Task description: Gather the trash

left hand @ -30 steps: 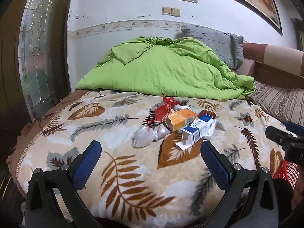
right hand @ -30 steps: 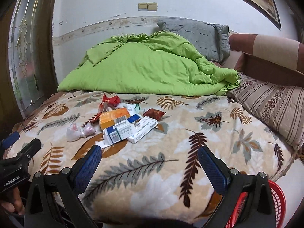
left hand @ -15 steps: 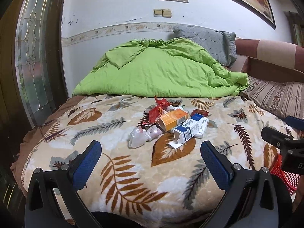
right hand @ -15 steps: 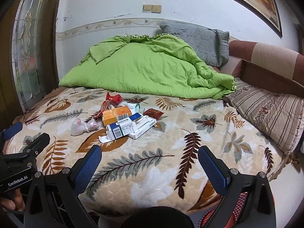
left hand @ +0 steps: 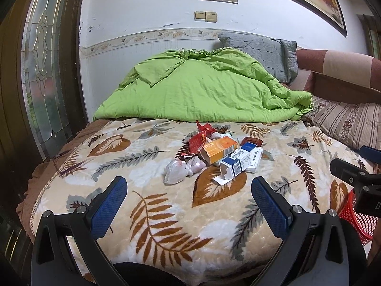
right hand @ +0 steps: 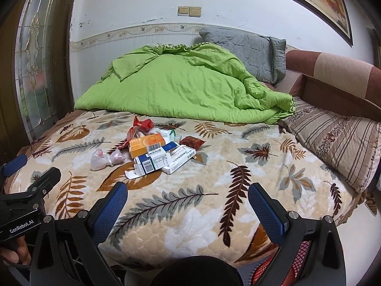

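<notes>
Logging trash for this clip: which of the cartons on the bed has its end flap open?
The blue-and-white carton, nearest the cameras; the orange carton looks closed.

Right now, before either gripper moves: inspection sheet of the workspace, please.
Surface: bed with leaf-print blanket; trash sits mid-bed.
Job's things: orange box, blue-and-white box, white flat box, red wrappers, dark red packet, crumpled clear plastic bags, clustered and partly overlapping. Red mesh basket at the bed's near right edge.
Clutter: green quilt, grey pillow, striped pillow behind the trash.
Grippers: left gripper and right gripper open, empty, short of the trash.
Cables: nothing seen.
Surroundings: white wall, framed pictures, wall switches, patterned glass panel at left.
</notes>
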`<state>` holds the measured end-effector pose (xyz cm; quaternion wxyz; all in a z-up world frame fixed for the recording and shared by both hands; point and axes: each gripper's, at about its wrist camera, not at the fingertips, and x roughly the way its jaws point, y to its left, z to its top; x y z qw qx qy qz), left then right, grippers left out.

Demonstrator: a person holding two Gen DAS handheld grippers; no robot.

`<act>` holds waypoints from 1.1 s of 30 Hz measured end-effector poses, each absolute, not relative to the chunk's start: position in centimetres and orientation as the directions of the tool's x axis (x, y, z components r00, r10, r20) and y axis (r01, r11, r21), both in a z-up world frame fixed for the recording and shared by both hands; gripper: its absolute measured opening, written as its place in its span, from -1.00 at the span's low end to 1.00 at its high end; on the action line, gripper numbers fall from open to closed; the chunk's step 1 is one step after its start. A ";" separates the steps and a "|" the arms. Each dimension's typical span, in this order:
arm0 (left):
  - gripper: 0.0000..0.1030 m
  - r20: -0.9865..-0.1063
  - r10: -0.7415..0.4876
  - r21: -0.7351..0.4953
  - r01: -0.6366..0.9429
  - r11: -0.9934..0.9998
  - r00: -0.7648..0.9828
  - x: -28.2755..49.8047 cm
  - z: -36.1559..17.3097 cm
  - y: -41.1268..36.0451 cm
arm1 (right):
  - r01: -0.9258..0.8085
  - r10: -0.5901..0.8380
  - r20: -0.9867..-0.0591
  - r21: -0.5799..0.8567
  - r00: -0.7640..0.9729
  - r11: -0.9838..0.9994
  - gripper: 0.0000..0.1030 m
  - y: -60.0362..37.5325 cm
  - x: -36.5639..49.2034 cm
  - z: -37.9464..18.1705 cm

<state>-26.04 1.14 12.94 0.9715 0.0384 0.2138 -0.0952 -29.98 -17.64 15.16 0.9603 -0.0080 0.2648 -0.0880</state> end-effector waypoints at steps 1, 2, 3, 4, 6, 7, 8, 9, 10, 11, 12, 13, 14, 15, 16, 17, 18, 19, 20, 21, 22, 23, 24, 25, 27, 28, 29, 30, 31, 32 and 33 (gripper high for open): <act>1.00 -0.423 -0.170 0.033 0.203 0.979 0.890 -26.0 12.9 1.1 | 0.166 -0.174 -0.506 -0.062 0.845 0.984 0.99 -17.6 -30.0 15.2; 1.00 -0.423 -0.169 0.034 0.202 0.979 0.890 -26.0 12.9 1.1 | 0.166 -0.175 -0.506 -0.063 0.845 0.984 0.99 -17.6 -30.0 15.2; 1.00 -0.423 -0.169 0.034 0.202 0.979 0.890 -26.0 13.0 1.1 | 0.166 -0.175 -0.506 -0.064 0.844 0.984 0.99 -17.6 -30.0 15.2; 1.00 -0.424 -0.170 0.034 0.203 0.979 0.890 -26.1 13.0 1.1 | 0.166 -0.175 -0.507 -0.063 0.844 0.984 0.99 -17.7 -30.0 15.2; 1.00 -0.423 -0.168 0.035 0.202 0.979 0.890 -26.0 12.9 1.1 | 0.166 -0.175 -0.507 -0.063 0.844 0.984 0.99 -17.7 -30.0 15.2; 1.00 -0.424 -0.169 0.035 0.202 0.979 0.890 -26.0 12.9 1.1 | 0.164 -0.173 -0.507 -0.063 0.844 0.984 0.99 -17.7 -30.0 15.2; 1.00 -0.424 -0.169 0.034 0.203 0.979 0.890 -26.0 12.9 1.1 | 0.165 -0.174 -0.507 -0.063 0.844 0.984 0.99 -17.8 -30.0 15.2; 1.00 -0.425 -0.169 0.034 0.203 0.979 0.889 -26.1 12.9 1.1 | 0.168 -0.175 -0.509 -0.061 0.843 0.984 0.99 -17.7 -30.0 15.2; 1.00 -0.425 -0.168 0.035 0.201 0.979 0.890 -26.0 12.9 1.1 | 0.170 -0.176 -0.510 -0.059 0.842 0.984 0.99 -17.7 -30.1 15.1; 1.00 -0.426 -0.169 0.033 0.202 0.979 0.889 -26.2 13.0 1.1 | 0.170 -0.177 -0.509 -0.060 0.842 0.984 0.99 -17.7 -30.1 15.1; 1.00 -0.426 -0.169 0.033 0.202 0.979 0.889 -26.1 13.0 1.2 | 0.170 -0.177 -0.509 -0.061 0.843 0.984 0.99 -17.7 -30.1 15.1; 1.00 -0.428 -0.169 0.033 0.202 0.979 0.888 -26.2 13.0 1.3 | 0.169 -0.176 -0.509 -0.060 0.842 0.984 0.99 -17.8 -30.1 15.1; 1.00 -0.429 -0.168 0.032 0.201 0.979 0.887 -26.2 13.0 1.4 | 0.168 -0.175 -0.510 -0.059 0.842 0.984 0.99 -17.8 -30.1 15.1; 1.00 -0.431 -0.168 0.030 0.201 0.979 0.886 -26.3 13.0 1.5 | 0.167 -0.173 -0.512 -0.058 0.841 0.984 0.99 -17.8 -30.2 15.1; 1.00 -0.434 -0.169 0.028 0.201 0.979 0.885 -26.3 13.0 1.5 | 0.169 -0.173 -0.514 -0.055 0.840 0.984 0.99 -17.8 -30.1 15.1; 1.00 -0.437 -0.169 0.027 0.200 0.979 0.883 -26.2 13.0 1.5 | 0.172 -0.175 -0.517 -0.054 0.838 0.984 0.99 -17.8 -30.1 15.0; 1.00 -0.441 -0.169 0.025 0.200 0.979 0.882 -26.3 12.9 1.6 | 0.173 -0.175 -0.519 -0.052 0.837 0.984 0.99 -17.8 -30.1 15.0; 1.00 -0.446 -0.171 0.023 0.202 0.979 0.879 -25.9 12.9 1.6 | 0.173 -0.172 -0.524 -0.047 0.834 0.984 0.99 -17.9 -29.9 14.9; 1.00 -0.451 -0.172 0.021 0.203 0.979 0.876 -25.8 12.9 1.7 | 0.172 -0.169 -0.529 -0.043 0.832 0.984 0.99 -17.9 -29.7 14.8; 1.00 -0.454 -0.172 0.021 0.204 0.979 0.874 -25.6 12.8 1.8 | 0.170 -0.163 -0.536 -0.036 0.829 0.985 0.99 -17.9 -29.6 14.8; 1.00 -0.459 -0.173 0.022 0.205 0.978 0.871 -25.2 12.9 1.9 | 0.168 -0.153 -0.546 -0.023 0.824 0.986 0.99 -18.1 -29.3 14.6; 1.00 -0.464 -0.172 0.022 0.205 0.978 0.869 -24.9 12.9 2.0 | 0.164 -0.142 -0.553 -0.011 0.821 0.986 0.99 -18.2 -29.2 14.5; 1.00 -0.470 -0.173 0.019 0.206 0.978 0.866 -24.6 12.9 2.2 | 0.162 -0.135 -0.560 -0.001 0.817 0.987 0.99 -18.3 -28.8 14.5; 1.00 -0.482 -0.182 0.005 0.210 0.978 0.857 -23.9 12.9 2.5 | 0.155 -0.118 -0.574 0.015 0.810 0.988 0.98 -18.4 -28.5 14.3; 1.00 -0.505 -0.194 -0.021 0.213 0.977 0.841 -22.8 12.8 3.2 | 0.139 -0.083 -0.594 0.049 0.800 0.989 0.93 -18.6 -28.0 14.1; 1.00 -0.524 -0.198 -0.029 0.214 0.976 0.828 -22.0 12.7 3.6 | 0.131 -0.053 -0.610 0.084 0.791 0.988 0.92 -18.9 -27.5 13.8; 1.00 -0.535 -0.198 -0.031 0.216 0.976 0.821 -21.4 12.6 3.7 | 0.125 -0.027 -0.622 0.115 0.783 0.985 0.89 -19.2 -27.2 13.6; 1.00 -0.553 -0.197 -0.036 0.214 0.976 0.810 -20.3 12.4 4.1 | 0.117 0.001 -0.635 0.145 0.772 0.982 0.80 -19.5 -26.8 13.4; 1.00 -0.567 -0.200 -0.043 0.214 0.976 0.799 -19.6 12.2 4.3 | 0.108 0.042 -0.654 0.187 0.755 0.976 0.76 -19.9 -26.1 13.1; 1.00 -0.588 -0.210 -0.058 0.219 0.974 0.781 -18.7 12.0 4.6 | 0.103 0.064 -0.665 0.210 0.744 0.972 0.71 -20.0 -25.6 12.9; 1.00 -0.615 -0.226 -0.079 0.226 0.971 0.755 -17.3 11.6 4.9 | 0.096 0.090 -0.671 0.234 0.736 0.967 0.65 -20.1 -25.2 12.7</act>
